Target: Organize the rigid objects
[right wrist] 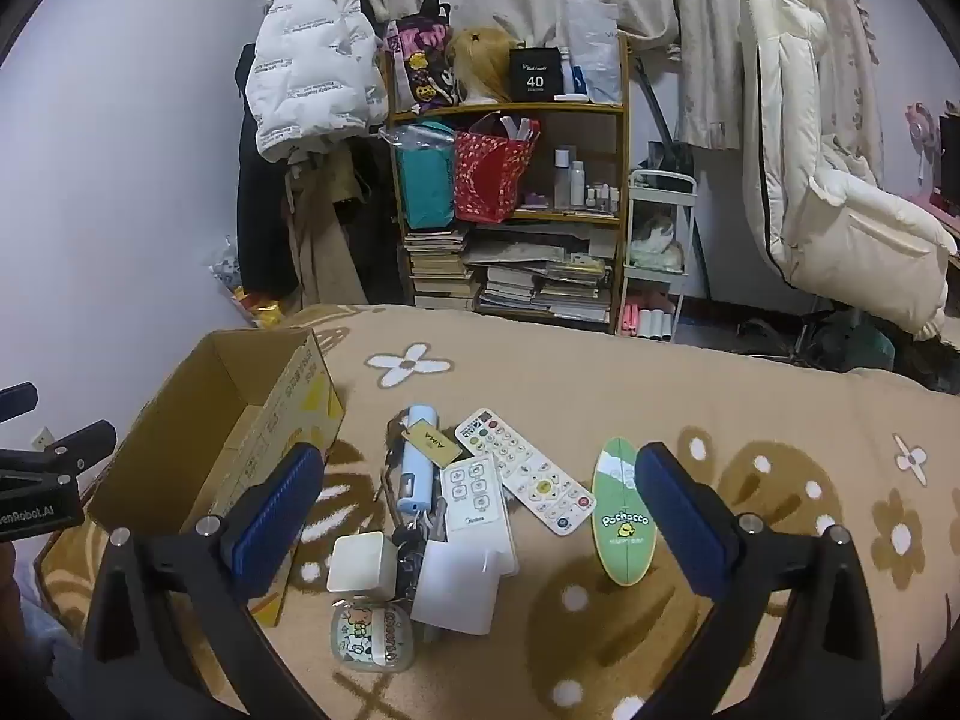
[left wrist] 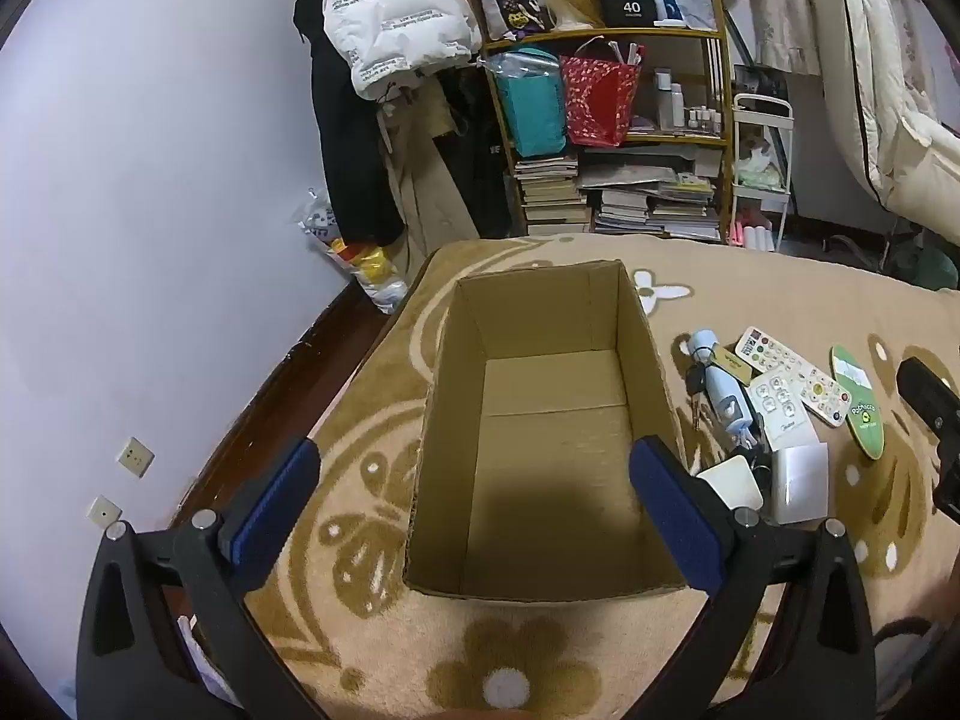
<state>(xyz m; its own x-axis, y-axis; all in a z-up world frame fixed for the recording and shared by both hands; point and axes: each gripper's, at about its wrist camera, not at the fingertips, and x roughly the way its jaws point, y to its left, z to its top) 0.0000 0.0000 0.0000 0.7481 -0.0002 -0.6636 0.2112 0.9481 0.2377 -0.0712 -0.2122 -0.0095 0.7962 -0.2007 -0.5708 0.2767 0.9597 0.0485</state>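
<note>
Broadly, the bed (right wrist: 690,396), covered in a tan flower-print blanket, carries everything; its far edge runs along 12 o'clock in the right wrist view, with bare blanket from 1 to 4 o'clock.

One cardboard box (left wrist: 540,420), open-topped with nothing inside, fills the centre of the left wrist view; its near rim lies toward 6 o'clock. Bare blanket borders it at 9 o'clock up to the bed edge.

Left tool (left wrist: 474,498): fingers spread wide, holding nothing, hovering over the near half of the box. Right tool (right wrist: 474,510): fingers spread wide, holding nothing, above the pile of small items.

Items at 3 o'clock of the box, close together:
- two white remote controls (right wrist: 528,474), overlapping
- one green oval board (right wrist: 621,516), apart at the pile's 3 o'clock
- two white blocks (right wrist: 360,564)
- one light-blue cylinder (right wrist: 417,474) with a tag
- one cartoon-print pouch (right wrist: 372,639), at 6 o'clock
</note>
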